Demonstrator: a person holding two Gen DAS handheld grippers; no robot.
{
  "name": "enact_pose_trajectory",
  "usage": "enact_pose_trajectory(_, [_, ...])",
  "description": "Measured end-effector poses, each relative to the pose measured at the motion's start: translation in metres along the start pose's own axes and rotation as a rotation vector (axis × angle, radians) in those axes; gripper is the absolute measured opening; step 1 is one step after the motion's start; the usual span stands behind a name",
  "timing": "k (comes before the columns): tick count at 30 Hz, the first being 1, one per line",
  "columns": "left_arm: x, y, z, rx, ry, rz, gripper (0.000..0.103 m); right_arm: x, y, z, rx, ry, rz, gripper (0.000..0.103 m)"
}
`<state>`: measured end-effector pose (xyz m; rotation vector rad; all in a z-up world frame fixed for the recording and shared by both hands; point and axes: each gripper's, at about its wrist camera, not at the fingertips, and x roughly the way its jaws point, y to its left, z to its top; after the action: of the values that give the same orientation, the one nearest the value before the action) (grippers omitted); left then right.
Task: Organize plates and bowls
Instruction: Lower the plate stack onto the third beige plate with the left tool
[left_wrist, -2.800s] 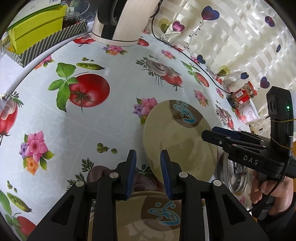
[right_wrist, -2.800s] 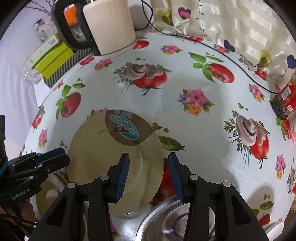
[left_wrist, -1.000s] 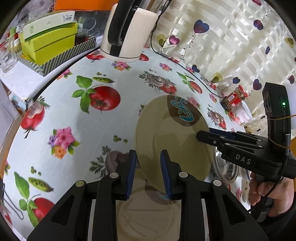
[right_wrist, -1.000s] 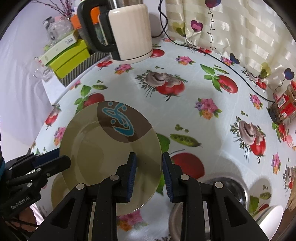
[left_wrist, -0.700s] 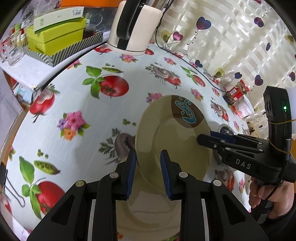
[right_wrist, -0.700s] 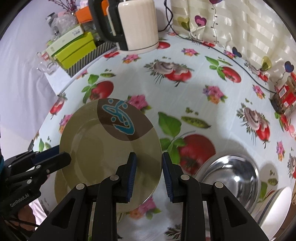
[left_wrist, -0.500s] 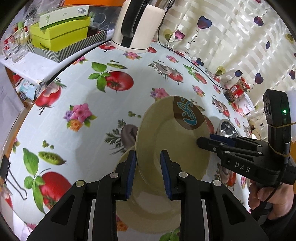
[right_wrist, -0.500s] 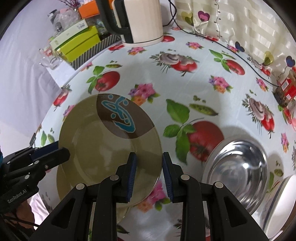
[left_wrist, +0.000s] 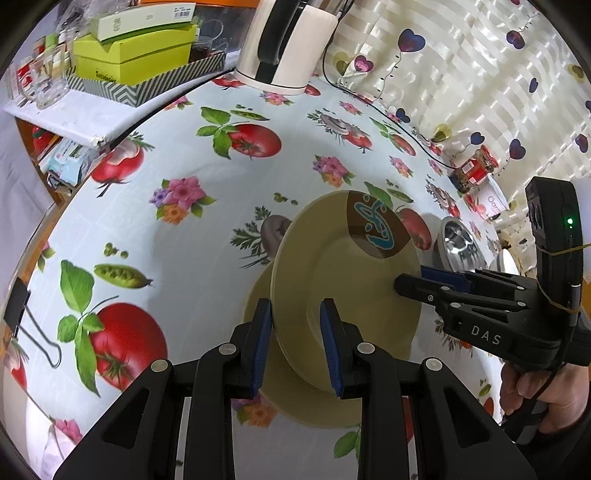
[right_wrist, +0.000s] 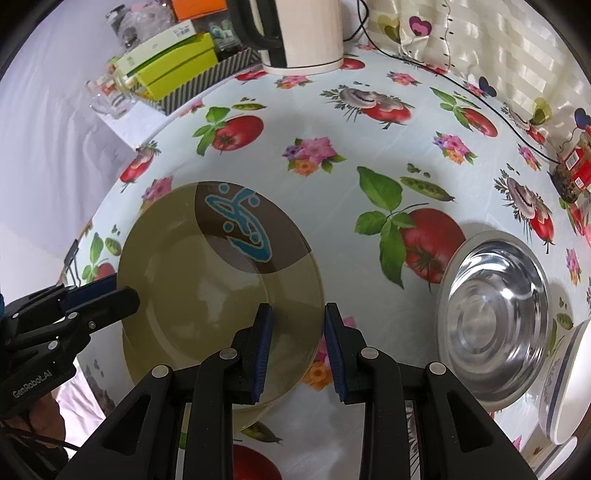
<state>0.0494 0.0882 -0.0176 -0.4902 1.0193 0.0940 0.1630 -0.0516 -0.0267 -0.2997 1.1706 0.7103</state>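
An olive plate (left_wrist: 343, 273) (right_wrist: 207, 280) with a brown patch and blue mark is held in the air by both grippers. My left gripper (left_wrist: 295, 339) is shut on its left rim. My right gripper (right_wrist: 297, 339) is shut on its right rim. Each gripper shows in the other's view, the right one (left_wrist: 410, 284) and the left one (right_wrist: 122, 295). A second olive plate (left_wrist: 295, 398) (right_wrist: 258, 413) lies on the table directly under the held one, mostly hidden. A steel bowl (right_wrist: 495, 332) (left_wrist: 460, 247) sits to the right. A white bowl (right_wrist: 565, 387) stands at the far right edge.
A flowered tablecloth (left_wrist: 184, 236) covers the table. A white kettle (left_wrist: 284, 40) and a tray with green boxes (left_wrist: 136, 62) stand at the back. A red-labelled jar (left_wrist: 476, 170) and a cable (left_wrist: 388, 118) lie by the curtain. A binder clip (left_wrist: 22, 317) grips the left edge.
Both grippers have lifted the upper plate higher and drawn it toward the near left, so that it now hangs over the second plate. The table looks farther away. Both grips stay shut.
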Motion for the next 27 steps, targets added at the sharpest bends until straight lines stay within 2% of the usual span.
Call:
enact_pose_trajectory(16, [0.000, 0.006, -0.022, 0.017, 0.023, 0.037, 0.028, 0.007, 0.019, -0.014, -0.027, 0.016, 0.003, 0.029])
enact_pose_trajectory(27, [0.000, 0.004, -0.027, 0.033, 0.022, 0.050, 0.028, 0.007, 0.026, -0.019, -0.060, -0.008, -0.042, 0.031])
